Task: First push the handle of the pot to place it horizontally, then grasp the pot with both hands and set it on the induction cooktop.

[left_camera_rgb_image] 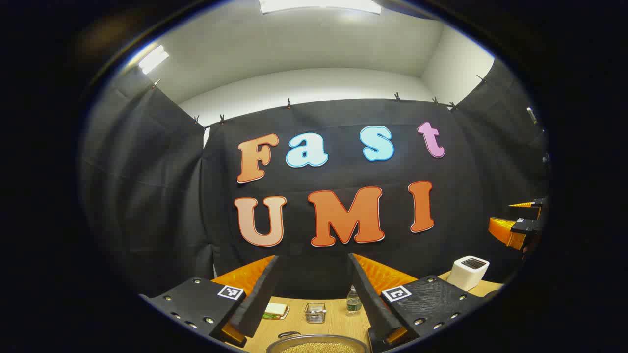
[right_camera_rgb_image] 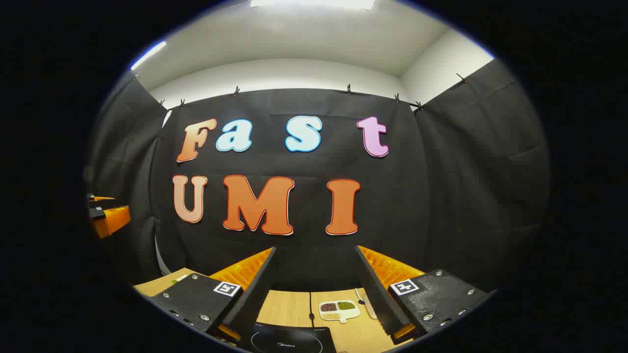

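Note:
The metal pot (left_camera_rgb_image: 318, 344) peeks in at the bottom edge of the left gripper view, its rim showing and small grains inside; a loop handle (left_camera_rgb_image: 288, 335) lies at its left rim. My left gripper (left_camera_rgb_image: 314, 282) hovers above it, open, nothing between the fingers. In the right gripper view the black induction cooktop (right_camera_rgb_image: 287, 339) lies on the wooden table just below my right gripper (right_camera_rgb_image: 315, 279), which is also open and holds nothing. Each gripper appears far off at the side of the other's view: the right gripper (left_camera_rgb_image: 520, 225) and the left gripper (right_camera_rgb_image: 105, 215).
On the table's far side stand a water bottle (left_camera_rgb_image: 353, 300), a small glass container (left_camera_rgb_image: 315, 312) and a flat dish (left_camera_rgb_image: 275, 310). A white appliance (left_camera_rgb_image: 468, 272) sits at the right. A divided dish of beans (right_camera_rgb_image: 338, 310) and a spoon (right_camera_rgb_image: 365, 301) lie behind the cooktop.

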Demonstrator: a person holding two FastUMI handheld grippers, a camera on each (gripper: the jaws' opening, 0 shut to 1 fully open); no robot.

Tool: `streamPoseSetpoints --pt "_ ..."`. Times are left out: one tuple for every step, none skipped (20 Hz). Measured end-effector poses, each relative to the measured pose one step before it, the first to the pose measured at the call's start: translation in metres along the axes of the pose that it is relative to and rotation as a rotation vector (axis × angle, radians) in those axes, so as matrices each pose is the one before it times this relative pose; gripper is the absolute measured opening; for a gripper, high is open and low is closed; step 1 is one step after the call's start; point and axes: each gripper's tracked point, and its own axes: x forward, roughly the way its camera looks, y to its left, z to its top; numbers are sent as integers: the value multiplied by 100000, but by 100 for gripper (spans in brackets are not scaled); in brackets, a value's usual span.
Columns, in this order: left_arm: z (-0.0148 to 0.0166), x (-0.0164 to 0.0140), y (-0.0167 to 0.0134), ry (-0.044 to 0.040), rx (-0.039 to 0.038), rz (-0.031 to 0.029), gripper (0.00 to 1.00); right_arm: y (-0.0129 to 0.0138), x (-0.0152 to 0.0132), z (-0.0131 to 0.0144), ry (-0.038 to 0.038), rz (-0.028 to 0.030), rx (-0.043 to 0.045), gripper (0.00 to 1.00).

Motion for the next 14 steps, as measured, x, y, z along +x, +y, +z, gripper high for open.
streamPoseSetpoints --pt "19 -61 -45 -51 131 -79 85 108 -88 78 -160 99 -232 95" --pt "42 -79 -39 -49 49 -144 85 19 -39 -50 64 227 -147 95" --pt "48 106 -130 -2 73 -120 85 128 -67 16 -40 143 -70 95" --pt "-23 -140 -34 -188 28 -86 86 3 -19 -8 129 129 -23 95" --pt "54 -34 -106 -46 10 -78 85 90 -10 -52 113 244 67 95" --pt "-39 -9 31 -9 -12 85 85 1 -99 -49 -13 103 25 95" --pt "-69 -20 1 -18 -41 57 85 56 12 17 -30 225 41 95" --pt "85 -117 44 -30 14 193 85 104 -8 -7 -12 241 21 95" --pt "104 -69 19 -175 20 150 85 135 55 -17 63 404 25 95" --pt "-115 78 -75 -41 -28 148 85 150 19 -26 -44 427 -117 95" --pt "41 33 18 -29 -187 224 85 48 71 -12 2 300 -328 95" --pt "-146 -210 -43 220 -587 37 85 17 95 -31 -19 206 -383 95" --pt "-187 -45 -27 497 -564 132 85 -30 141 1 -94 74 -316 95" --pt "-153 121 5 515 -481 77 85 57 111 -28 15 217 -126 95"
